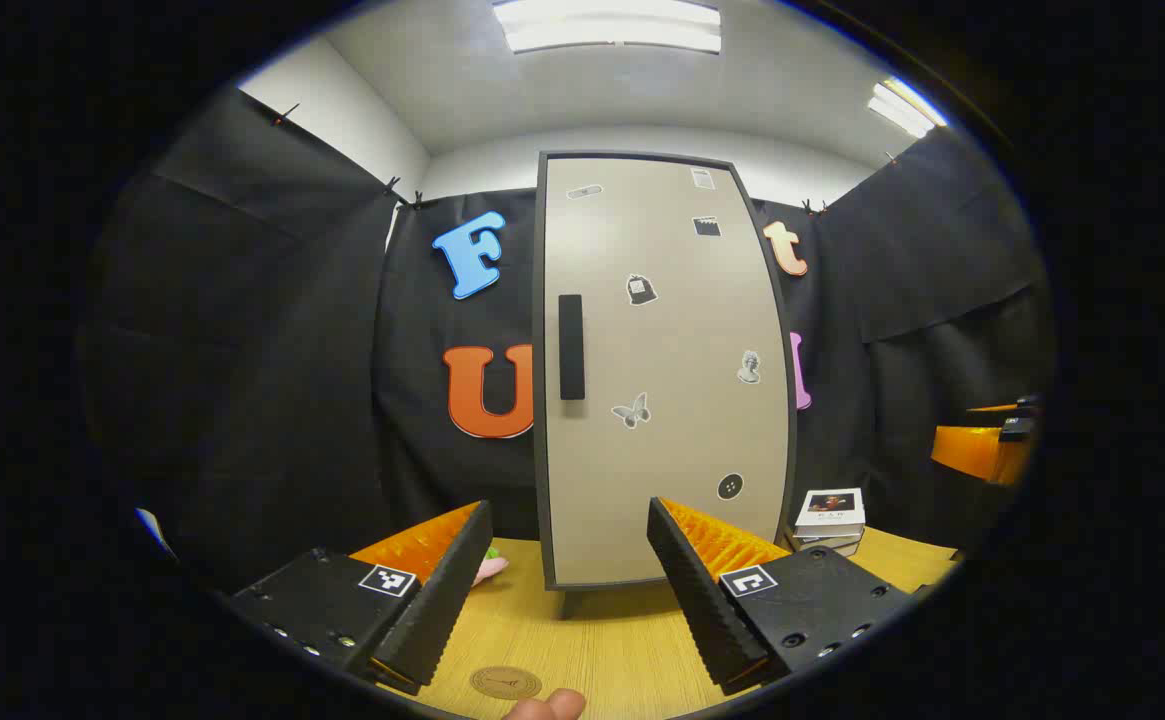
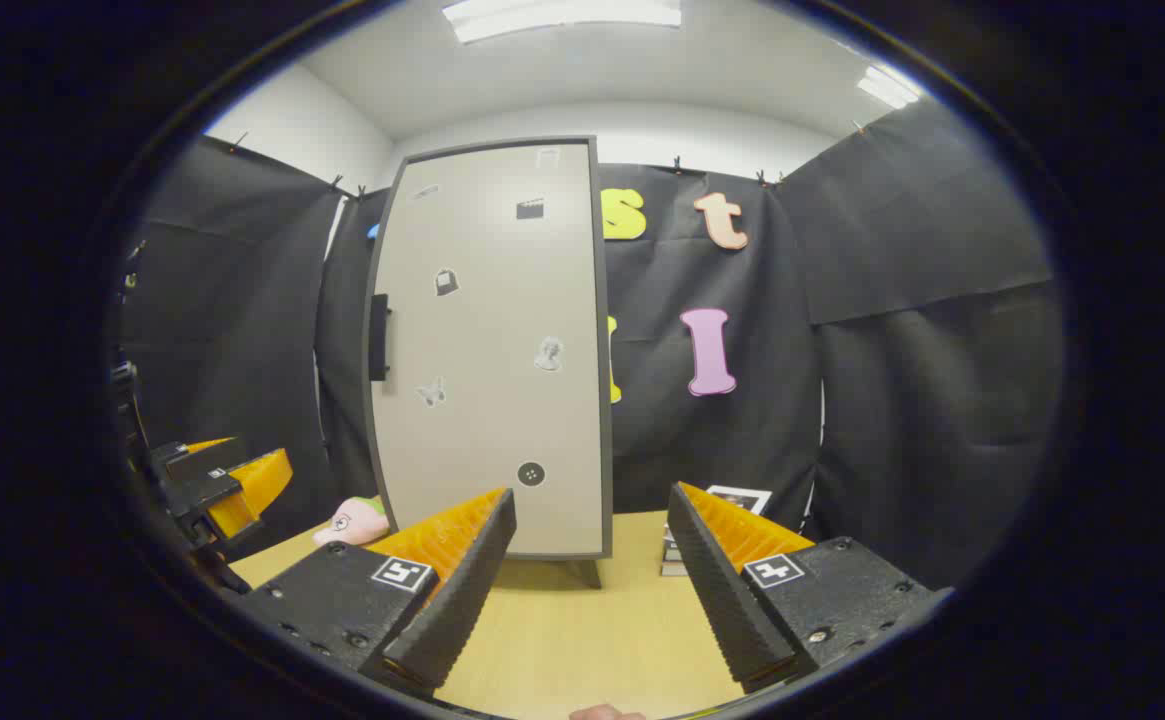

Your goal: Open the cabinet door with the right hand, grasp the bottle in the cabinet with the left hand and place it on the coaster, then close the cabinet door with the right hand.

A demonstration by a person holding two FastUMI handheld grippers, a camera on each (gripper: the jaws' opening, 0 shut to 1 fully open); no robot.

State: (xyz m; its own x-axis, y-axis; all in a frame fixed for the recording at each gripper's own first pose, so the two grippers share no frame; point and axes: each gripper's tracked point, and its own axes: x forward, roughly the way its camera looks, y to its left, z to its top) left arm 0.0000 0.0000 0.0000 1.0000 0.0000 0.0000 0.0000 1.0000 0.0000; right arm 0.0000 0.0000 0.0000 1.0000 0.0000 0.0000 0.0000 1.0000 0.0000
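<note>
Right gripper view: the right gripper (image 2: 587, 585) gapes wide and empty. The upright handle (image 2: 378, 337) lies ahead, left of its jaws, on the shut cabinet door (image 2: 492, 350).

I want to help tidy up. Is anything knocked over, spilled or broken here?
Nothing stands out. The tall beige cabinet with a black handle stands upright and shut, the round brown coaster lies flat on the wooden table, and the small book stack looks neat.

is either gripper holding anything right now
Nothing is held: the left gripper and right gripper are both open and empty, facing the closed cabinet door.
</note>
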